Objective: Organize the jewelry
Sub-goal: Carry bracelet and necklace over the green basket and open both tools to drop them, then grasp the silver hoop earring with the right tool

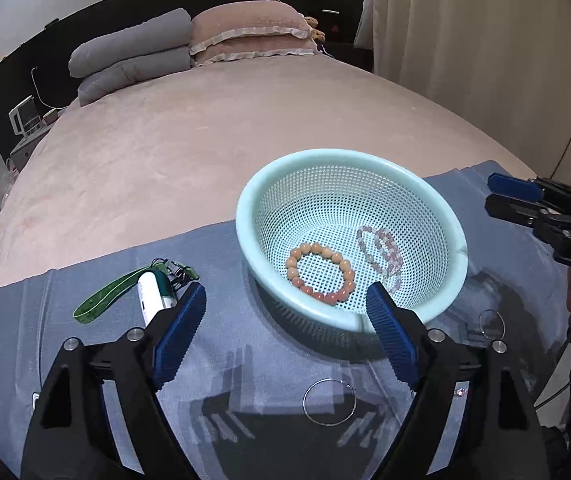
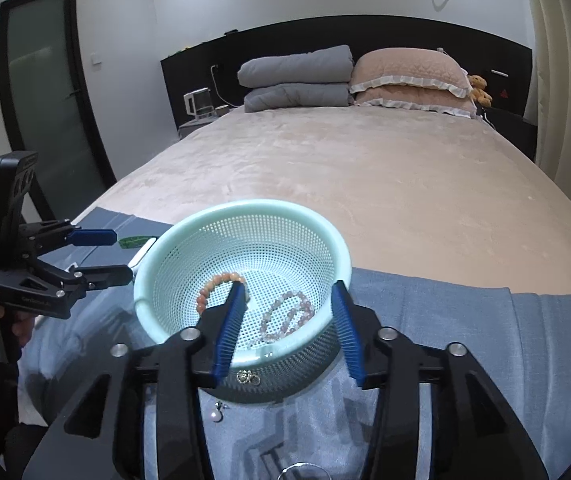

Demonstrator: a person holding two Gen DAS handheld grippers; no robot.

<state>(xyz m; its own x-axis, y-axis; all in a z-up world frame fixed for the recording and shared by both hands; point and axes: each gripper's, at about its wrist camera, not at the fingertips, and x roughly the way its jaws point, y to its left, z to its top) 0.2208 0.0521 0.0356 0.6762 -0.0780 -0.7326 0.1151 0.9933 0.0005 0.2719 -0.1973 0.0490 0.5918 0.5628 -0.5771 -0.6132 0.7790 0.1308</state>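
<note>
A mint mesh basket (image 1: 253, 200) (image 2: 145, 280) sits on a blue cloth (image 1: 225, 248) on the bed. Inside lie an orange bead bracelet (image 1: 319, 274) (image 2: 215, 282) and a pale pink bead bracelet (image 1: 381, 252) (image 2: 287, 316). My left gripper (image 1: 285, 304) is open and empty, just before the basket's near rim. My right gripper (image 2: 291, 290) is open and empty above the basket's near rim. A large silver hoop (image 1: 329, 402), a smaller hoop (image 1: 491, 324), a small gold piece (image 2: 248, 378) and a pearl earring (image 2: 217, 412) lie on the cloth.
A white and green tube (image 1: 153, 294) with a green strap (image 1: 101, 300) and a black clip lies left of the basket. The pink bedspread (image 2: 365, 168) stretches back to pillows (image 2: 409, 80) and a folded grey quilt (image 2: 297, 80).
</note>
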